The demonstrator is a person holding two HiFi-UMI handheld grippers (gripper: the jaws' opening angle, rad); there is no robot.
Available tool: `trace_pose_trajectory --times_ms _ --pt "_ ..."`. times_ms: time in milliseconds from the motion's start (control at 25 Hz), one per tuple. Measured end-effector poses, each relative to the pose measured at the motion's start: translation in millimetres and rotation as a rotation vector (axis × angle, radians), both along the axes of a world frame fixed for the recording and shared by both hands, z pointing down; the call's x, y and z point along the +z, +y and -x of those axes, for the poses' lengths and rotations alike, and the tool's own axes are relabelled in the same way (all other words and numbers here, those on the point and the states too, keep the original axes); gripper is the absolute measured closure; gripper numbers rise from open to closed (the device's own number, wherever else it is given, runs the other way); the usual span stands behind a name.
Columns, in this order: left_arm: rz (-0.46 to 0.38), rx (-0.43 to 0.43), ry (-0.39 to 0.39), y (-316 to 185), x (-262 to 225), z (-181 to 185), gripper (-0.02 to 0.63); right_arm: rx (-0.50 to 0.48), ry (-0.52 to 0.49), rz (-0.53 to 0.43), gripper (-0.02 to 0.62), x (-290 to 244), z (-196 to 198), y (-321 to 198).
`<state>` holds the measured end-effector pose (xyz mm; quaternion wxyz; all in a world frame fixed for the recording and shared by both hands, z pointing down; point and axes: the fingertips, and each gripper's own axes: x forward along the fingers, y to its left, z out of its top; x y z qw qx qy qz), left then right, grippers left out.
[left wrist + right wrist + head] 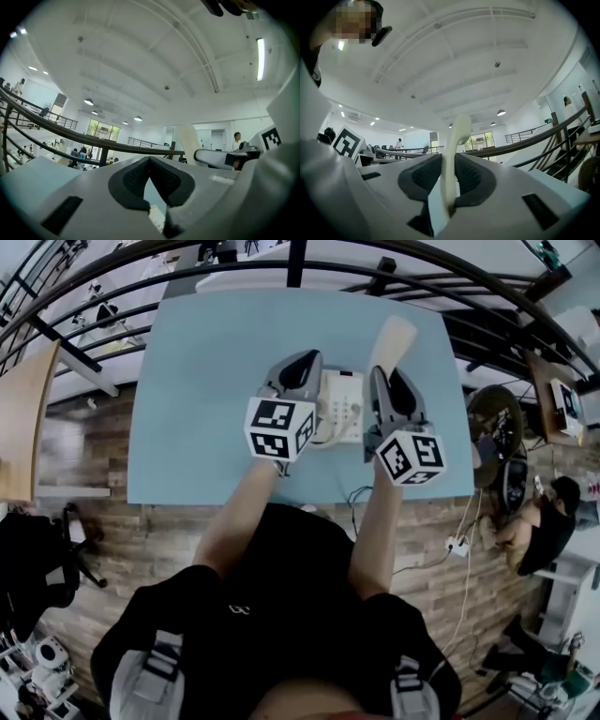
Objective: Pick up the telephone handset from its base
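The right claw clamps the handset by its thin edge, clear above its base on the counter — a narrow hold, so it could swivel or slip. The left claw is closed and empty — no backup.

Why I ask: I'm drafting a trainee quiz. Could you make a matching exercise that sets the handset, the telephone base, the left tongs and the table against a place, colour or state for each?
Things:
1 handset
2 telephone base
3 left tongs
4 table

Places, colours, states:
A light blue
B shut, nothing between them
C clamped in the right tongs, lifted clear of the base
D sitting on the table

Pairs: 1-C; 2-D; 3-B; 4-A
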<state>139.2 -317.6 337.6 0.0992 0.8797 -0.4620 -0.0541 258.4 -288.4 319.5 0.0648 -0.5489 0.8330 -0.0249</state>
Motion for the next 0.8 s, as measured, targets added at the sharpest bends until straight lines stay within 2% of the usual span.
trace_pose_trajectory --times_ms 360,800 --pt "0.003 0.027 0.008 0.1 1.6 -11.3 0.606 0.025 0.023 0.015 0.512 2.3 -8.4 0.6" --pt "0.019 0.015 0.002 -7.0 8.1 -6.5 0.606 0.037 0.045 0.021 0.512 6.9 -10.4 -4.1"
